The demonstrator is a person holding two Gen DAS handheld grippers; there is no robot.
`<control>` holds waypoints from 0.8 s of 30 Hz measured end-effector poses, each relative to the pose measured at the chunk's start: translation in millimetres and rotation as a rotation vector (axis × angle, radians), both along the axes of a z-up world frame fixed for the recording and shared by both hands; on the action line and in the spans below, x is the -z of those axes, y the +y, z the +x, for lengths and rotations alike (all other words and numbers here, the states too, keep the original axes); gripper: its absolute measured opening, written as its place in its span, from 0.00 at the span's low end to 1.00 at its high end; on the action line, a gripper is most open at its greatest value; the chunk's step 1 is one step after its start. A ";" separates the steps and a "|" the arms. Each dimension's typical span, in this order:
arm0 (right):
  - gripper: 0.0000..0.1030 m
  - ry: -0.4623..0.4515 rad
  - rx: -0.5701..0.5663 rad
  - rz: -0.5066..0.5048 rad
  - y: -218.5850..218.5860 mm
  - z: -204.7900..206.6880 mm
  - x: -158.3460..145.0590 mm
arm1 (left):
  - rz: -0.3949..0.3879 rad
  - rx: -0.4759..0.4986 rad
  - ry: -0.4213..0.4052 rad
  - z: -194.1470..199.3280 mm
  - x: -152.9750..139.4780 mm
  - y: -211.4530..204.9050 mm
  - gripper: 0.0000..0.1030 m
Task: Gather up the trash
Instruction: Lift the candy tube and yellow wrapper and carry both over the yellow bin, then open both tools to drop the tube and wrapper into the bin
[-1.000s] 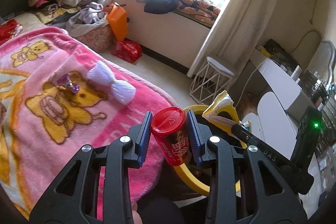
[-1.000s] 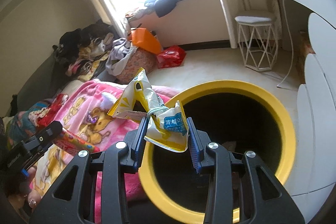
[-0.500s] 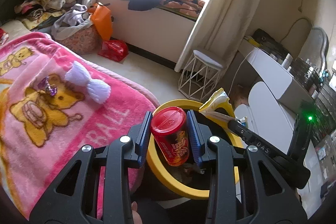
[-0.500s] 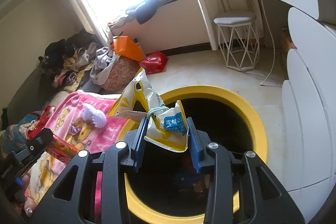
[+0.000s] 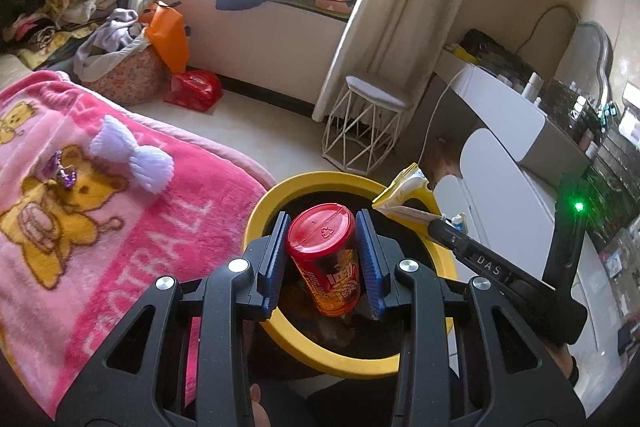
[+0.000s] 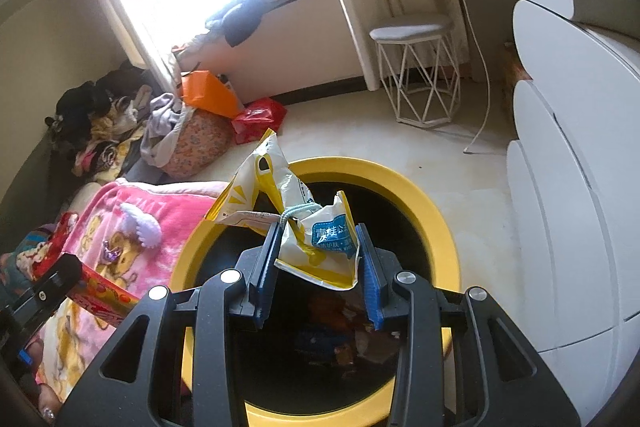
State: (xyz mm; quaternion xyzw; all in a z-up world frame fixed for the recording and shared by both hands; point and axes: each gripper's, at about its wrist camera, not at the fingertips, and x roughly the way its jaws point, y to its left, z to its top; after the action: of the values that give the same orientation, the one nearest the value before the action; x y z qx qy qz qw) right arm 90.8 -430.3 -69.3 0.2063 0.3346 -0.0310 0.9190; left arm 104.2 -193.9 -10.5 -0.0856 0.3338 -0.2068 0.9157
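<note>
While both tongs tilt over the yellow bin [image 5: 256, 223], left tongs [image 5: 322, 259] clamp a red can [image 5: 326, 263], right tongs [image 6: 316, 259] a wrapper [image 6: 320, 247].

Bin [image 6: 436, 223] mouth gapes unobstructed; pink blanket [image 5: 120, 227] crowds its left rim.

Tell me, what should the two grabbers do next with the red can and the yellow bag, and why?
Probably open both and let go. The left gripper holds the red can and the right gripper holds the yellow bag, both over the yellow-rimmed bin, which already has trash inside.
</note>
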 end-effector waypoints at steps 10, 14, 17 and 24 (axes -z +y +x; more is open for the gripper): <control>0.34 0.030 0.026 0.001 -8.7 0.2 8.8 | 0.035 0.082 0.032 12.6 20.7 -21.5 0.26; 0.34 0.038 0.027 0.001 -9.7 0.6 9.9 | 0.043 0.097 0.048 20.3 27.7 -26.8 0.27; 0.37 0.044 0.027 0.009 -10.4 1.8 10.2 | 0.026 0.119 0.070 28.5 32.1 -28.5 0.27; 0.53 0.030 0.020 0.021 -8.7 1.7 5.1 | -0.023 0.128 0.078 36.7 29.0 -22.9 0.70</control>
State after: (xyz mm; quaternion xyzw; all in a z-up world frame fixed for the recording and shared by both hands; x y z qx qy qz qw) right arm 92.5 -439.0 -74.3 0.2190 0.3465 -0.0398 0.9113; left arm 140.9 -216.8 -39.5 -0.0825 0.3717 -0.2652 0.8858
